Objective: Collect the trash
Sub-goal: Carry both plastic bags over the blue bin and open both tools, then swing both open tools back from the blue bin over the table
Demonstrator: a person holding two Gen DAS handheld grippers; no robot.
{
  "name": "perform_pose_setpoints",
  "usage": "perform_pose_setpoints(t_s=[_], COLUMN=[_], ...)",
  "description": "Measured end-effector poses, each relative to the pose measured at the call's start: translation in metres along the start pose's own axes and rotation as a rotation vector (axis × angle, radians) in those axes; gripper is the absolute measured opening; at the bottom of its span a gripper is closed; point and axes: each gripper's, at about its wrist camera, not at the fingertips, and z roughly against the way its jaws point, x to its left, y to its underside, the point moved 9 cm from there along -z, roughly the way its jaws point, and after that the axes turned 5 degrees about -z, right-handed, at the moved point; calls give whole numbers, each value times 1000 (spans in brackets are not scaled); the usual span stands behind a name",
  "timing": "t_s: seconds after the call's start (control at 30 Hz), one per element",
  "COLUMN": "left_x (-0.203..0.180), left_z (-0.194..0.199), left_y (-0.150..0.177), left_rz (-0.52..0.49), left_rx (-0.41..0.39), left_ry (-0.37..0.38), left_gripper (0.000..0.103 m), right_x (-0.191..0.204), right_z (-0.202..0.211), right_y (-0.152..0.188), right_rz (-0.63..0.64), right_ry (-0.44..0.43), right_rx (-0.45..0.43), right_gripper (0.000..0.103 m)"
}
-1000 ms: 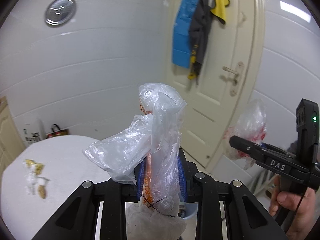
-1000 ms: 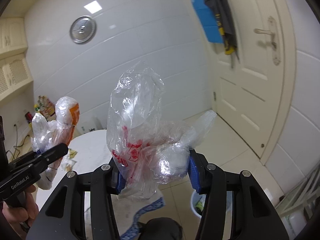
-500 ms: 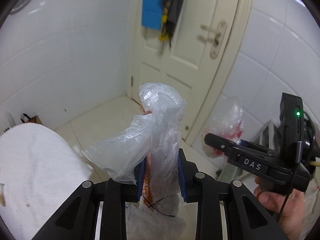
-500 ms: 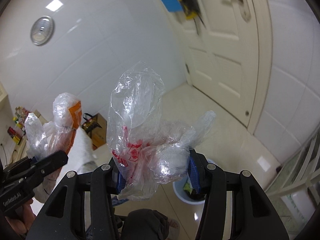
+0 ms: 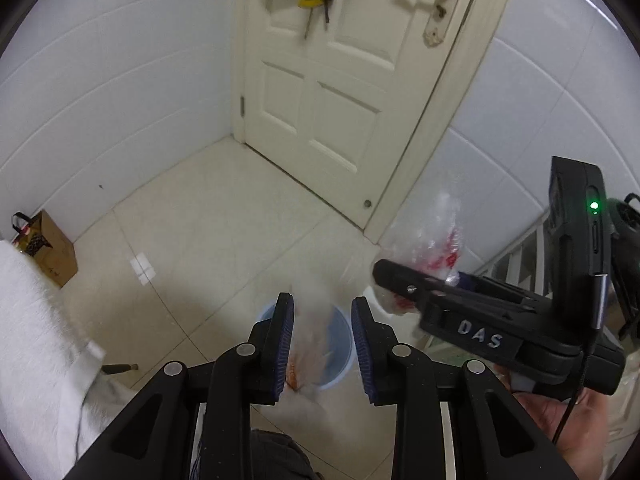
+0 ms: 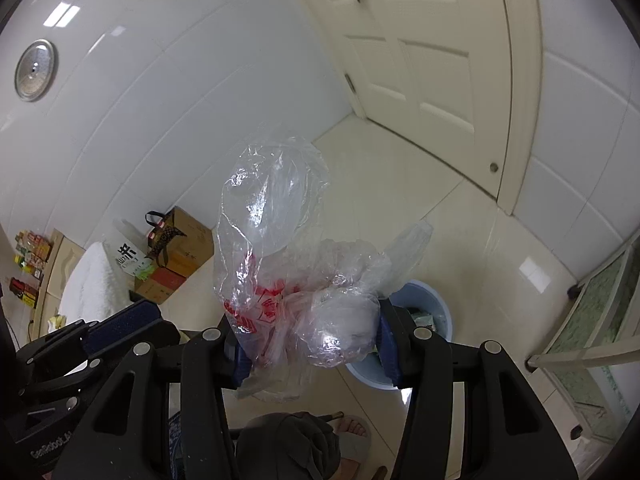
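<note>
Where the bin (image 5: 341,346) stands: on the tiled floor (image 5: 220,220), near the door (image 5: 320,100), below both grippers.
Left gripper (image 5: 322,304): pointed down at the bin; jaws have just been opening and are spread.
Orange bag (image 5: 310,332): blurred, seen between the left pads (image 5: 286,332) over the bin's mouth; it is not pressed by them.
Right gripper (image 6: 308,320): jaws have just been opening a little, yet the pads are pressed on a bag.
Red-print bag (image 6: 280,240): crumpled, pinched in the right gripper, held above the floor beside the bin.

Crumpled clear bags (image 6: 288,264) (red print)
</note>
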Motion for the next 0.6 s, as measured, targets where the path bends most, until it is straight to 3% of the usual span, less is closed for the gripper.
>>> perform_pose_setpoints(t_s=[0.07,0.13,0.17,0.2,0.23,0.3,0.6], left_x=[4,13,14,18,20,24,20], left_z=[-14,-19,-22,-19,-15,-5,39], left_y=[-6,-8,-15,-18,-19,-21,-7], left_rz=[11,31,34,32,28,16,35], left_rx=[22,32,27,9,-8,-41,-97], left_ry=[-24,-49,-66,-99,-123,-171,-208], left_gripper=[34,56,63,78,91,101,102], right_x=[-6,-18,-23,-28,-30,-37,-26], right_z=[-12,-25,-29,-33,-34,-34,-15], right_y=[0,1,2,5,7,11,26], right_rz=[-15,-53,-71,-88,-94,-109,-125], right_ry=[12,38,48,56,59,84,95], right_rx=[23,44,51,57,58,60,35], right_gripper=[56,76,93,103,103,103,103])
